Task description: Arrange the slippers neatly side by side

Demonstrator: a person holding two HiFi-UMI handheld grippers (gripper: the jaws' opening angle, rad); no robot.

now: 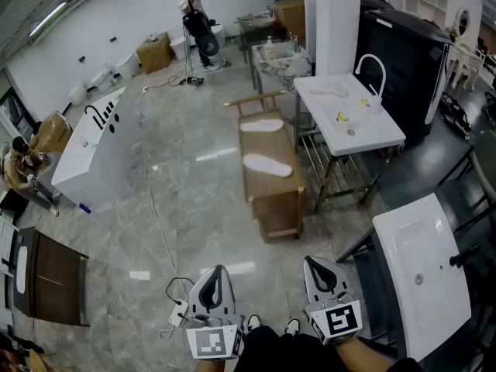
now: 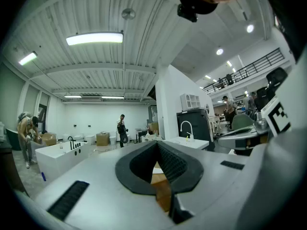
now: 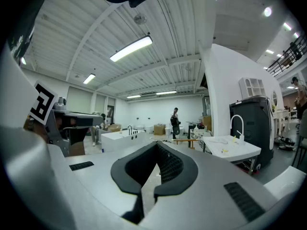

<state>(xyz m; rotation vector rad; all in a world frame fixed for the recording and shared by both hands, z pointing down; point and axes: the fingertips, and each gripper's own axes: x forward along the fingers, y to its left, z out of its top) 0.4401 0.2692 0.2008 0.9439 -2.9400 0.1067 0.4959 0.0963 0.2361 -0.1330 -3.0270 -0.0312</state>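
Two slippers [image 1: 267, 165] are lying staggered on wooden bench [image 1: 271, 189]; left gripper [image 1: 218, 274], right gripper [image 1: 315, 266] are hanging closed, empty, so approach prob pending.

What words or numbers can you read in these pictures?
No words or numbers can be read.
Left marker cube, right marker cube: black squares only, no letters.
Cardboard box: any print too small to read.
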